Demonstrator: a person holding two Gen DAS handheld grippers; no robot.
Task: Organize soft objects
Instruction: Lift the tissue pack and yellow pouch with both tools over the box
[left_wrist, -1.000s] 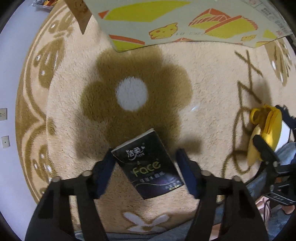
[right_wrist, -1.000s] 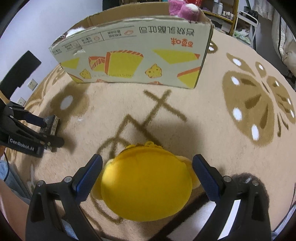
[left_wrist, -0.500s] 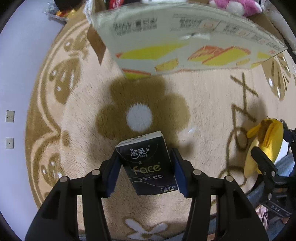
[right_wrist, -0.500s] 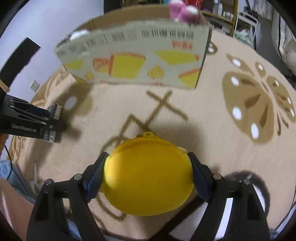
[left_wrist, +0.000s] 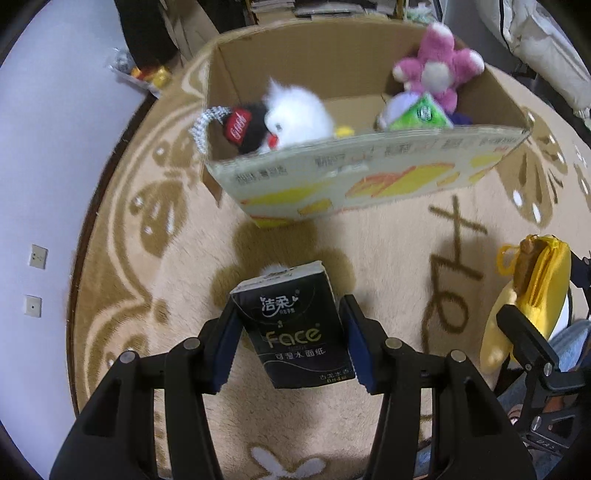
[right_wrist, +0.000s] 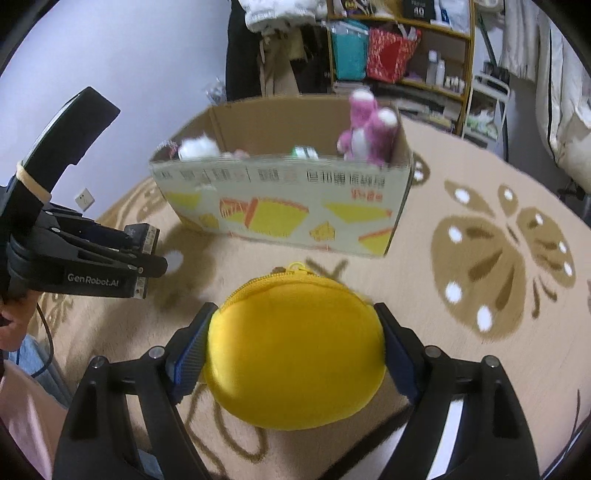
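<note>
My left gripper (left_wrist: 291, 325) is shut on a black tissue pack (left_wrist: 295, 325), held above the beige rug. My right gripper (right_wrist: 295, 332) is shut on a round yellow plush pouch (right_wrist: 295, 354) with a zip along its top. That pouch (left_wrist: 532, 295) also shows at the right edge of the left wrist view. The left gripper (right_wrist: 144, 251) appears at the left of the right wrist view. Ahead stands an open cardboard box (left_wrist: 369, 181), (right_wrist: 288, 206). Inside it lie a white plush (left_wrist: 295, 114), a pink plush (left_wrist: 436, 70) and a green pack (left_wrist: 421, 114).
A beige round rug with brown flower and butterfly patterns (right_wrist: 498, 251) covers the floor. A pale wall with sockets (left_wrist: 37, 258) runs on the left. Shelves with bags and bottles (right_wrist: 399, 55) stand behind the box. A person's hand (right_wrist: 11, 321) holds the left gripper.
Both grippers closed on their objects and rose off the rug. The views tilted up, so the box's open top and its contents came into sight.
</note>
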